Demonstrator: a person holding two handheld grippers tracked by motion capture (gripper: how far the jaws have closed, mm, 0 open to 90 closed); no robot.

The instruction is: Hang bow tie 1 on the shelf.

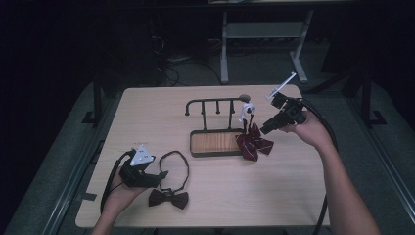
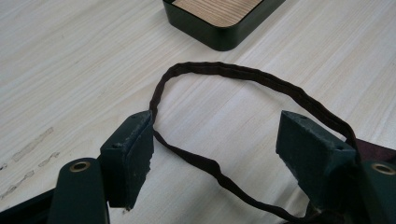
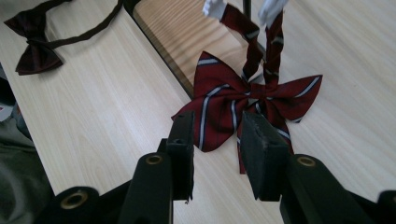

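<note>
Bow ties are lying at two spots on the worktop (image 1: 293,196). Nearest the person, the brown bow tie (image 1: 169,199) is resting flat near the front edge, its strap (image 1: 174,166) looping away toward the rack. The left hand-held gripper (image 1: 159,177) is sitting low just beside it, jaws spread wide; in the left gripper view the strap (image 2: 224,70) is curving across the gap between the pads (image 2: 135,154), one pad at its edge, with nothing clamped.

Farther back, the red striped bow tie (image 1: 253,143) is hanging by its band from the right end of the black rack (image 1: 215,105), its wings drooping against the corner of the wooden tray (image 1: 215,143) at the rack's foot. White clasps (image 1: 247,110) are showing at the top of the band. The right hand-held gripper (image 1: 266,129) is angling down at it from the right, jaws partly open and pressing on nothing; in the right gripper view the red striped bow tie (image 3: 233,102) is lying just beyond the pads (image 3: 182,140).
</note>
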